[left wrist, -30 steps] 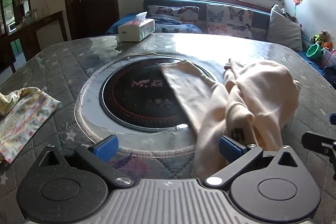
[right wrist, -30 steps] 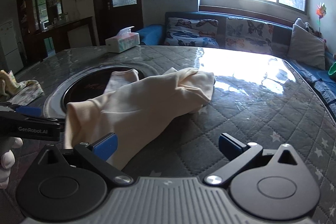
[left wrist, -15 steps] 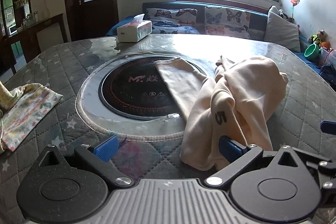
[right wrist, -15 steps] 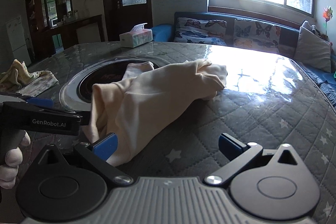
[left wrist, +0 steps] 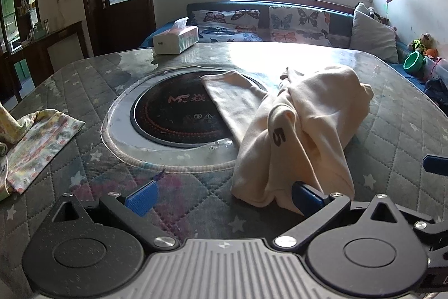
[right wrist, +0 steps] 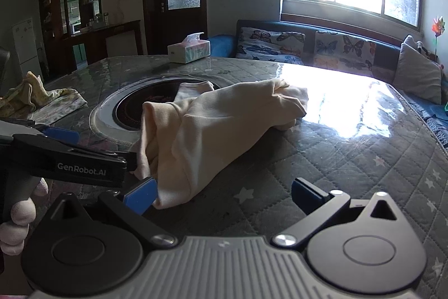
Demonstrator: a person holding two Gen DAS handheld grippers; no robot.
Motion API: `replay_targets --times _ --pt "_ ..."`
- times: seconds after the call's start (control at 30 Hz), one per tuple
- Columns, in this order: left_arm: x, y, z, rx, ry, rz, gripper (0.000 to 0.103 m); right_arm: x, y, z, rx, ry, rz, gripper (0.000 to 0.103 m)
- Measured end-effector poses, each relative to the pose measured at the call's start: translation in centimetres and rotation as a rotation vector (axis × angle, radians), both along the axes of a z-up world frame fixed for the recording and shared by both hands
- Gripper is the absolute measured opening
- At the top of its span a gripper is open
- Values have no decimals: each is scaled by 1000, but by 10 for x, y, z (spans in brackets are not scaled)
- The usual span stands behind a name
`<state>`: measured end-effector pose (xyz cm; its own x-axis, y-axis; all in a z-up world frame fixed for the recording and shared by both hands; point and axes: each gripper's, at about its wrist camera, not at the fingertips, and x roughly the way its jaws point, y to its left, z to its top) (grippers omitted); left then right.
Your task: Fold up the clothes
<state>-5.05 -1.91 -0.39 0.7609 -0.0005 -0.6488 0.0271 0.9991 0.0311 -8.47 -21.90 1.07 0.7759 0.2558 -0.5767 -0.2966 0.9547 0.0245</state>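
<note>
A cream garment [left wrist: 305,128] with a black "5" print lies crumpled on the quilted table, partly over the round black hotplate [left wrist: 179,116]. It also shows in the right wrist view [right wrist: 218,125]. My left gripper [left wrist: 222,198] is open at the garment's near hem; its right pad touches the cloth. My right gripper [right wrist: 224,195] is open, its left pad at the garment's near corner. The left gripper's body [right wrist: 70,161] shows at left in the right wrist view.
A floral cloth [left wrist: 33,139] lies at the table's left edge. A tissue box [left wrist: 175,39] stands at the far side. A sofa with butterfly cushions [left wrist: 280,24] runs behind the table. Toys and a green bowl [left wrist: 413,65] sit at far right.
Both grippers have pulled back toward the table's near edge and risen a little. The garment now lies farther ahead, with its "5" print showing. Both stay open.
</note>
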Motion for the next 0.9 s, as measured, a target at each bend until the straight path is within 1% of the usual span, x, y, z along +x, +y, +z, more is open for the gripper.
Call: replay_targets --times 0.9 --pt "-8 -10 3 6 5 -18 103 -10 -1 3 -8 -13 -13 103"
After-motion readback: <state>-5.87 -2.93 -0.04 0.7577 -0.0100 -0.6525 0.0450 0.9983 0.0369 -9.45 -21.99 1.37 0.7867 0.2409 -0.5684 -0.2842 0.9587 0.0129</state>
